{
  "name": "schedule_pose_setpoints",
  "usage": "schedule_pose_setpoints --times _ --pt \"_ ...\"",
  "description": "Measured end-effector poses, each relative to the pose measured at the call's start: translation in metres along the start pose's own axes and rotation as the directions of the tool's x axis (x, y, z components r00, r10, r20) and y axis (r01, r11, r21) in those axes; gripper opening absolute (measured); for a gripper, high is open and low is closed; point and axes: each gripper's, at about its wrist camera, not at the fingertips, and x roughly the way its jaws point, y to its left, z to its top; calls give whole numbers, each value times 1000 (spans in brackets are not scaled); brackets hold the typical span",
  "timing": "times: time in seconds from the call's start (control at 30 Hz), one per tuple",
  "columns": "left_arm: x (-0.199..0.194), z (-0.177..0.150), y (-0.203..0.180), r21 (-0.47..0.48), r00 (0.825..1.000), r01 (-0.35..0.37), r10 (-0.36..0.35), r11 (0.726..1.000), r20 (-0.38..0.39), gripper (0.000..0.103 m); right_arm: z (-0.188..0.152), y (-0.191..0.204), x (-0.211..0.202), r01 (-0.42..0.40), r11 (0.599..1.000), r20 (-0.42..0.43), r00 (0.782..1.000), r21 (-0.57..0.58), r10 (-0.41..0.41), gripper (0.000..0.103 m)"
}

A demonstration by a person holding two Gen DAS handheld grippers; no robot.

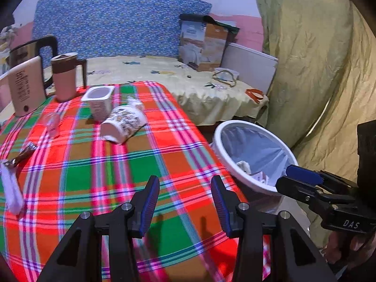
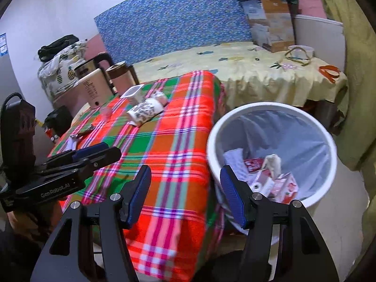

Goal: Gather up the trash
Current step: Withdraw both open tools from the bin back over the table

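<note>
A: Two pots, a toppled patterned cup (image 1: pixel 123 123) and a white tub (image 1: pixel 99 102), lie on the plaid worktop (image 1: pixel 98 176); left gripper (image 1: pixel 185 205) wide, empty.

B: Right gripper (image 2: pixel 185 196) also wide, empty, over worktop edge beside the bin (image 2: pixel 270 110) holding cartons (image 2: pixel 279 185).

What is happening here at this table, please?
A person is clearing trash off a table with a plaid cloth, holding a two-finger gripper in each hand. The left gripper and the right gripper are both open and empty. The white bin beside the table already holds cartons. An upright white cup and a tipped patterned cup are not yet collected.
</note>
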Motion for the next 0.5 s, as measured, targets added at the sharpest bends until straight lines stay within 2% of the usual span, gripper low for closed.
schedule_pose_setpoints --times 0.23,0.5 --pt "-5 -8 19 -21 999 -39 39 999 1 45 -2 21 13 -38 999 -29 999 -30 37 63" --pt "-20 -8 53 -78 991 -123 127 989 41 45 4 43 29 -82 995 -61 995 -52 78 63"
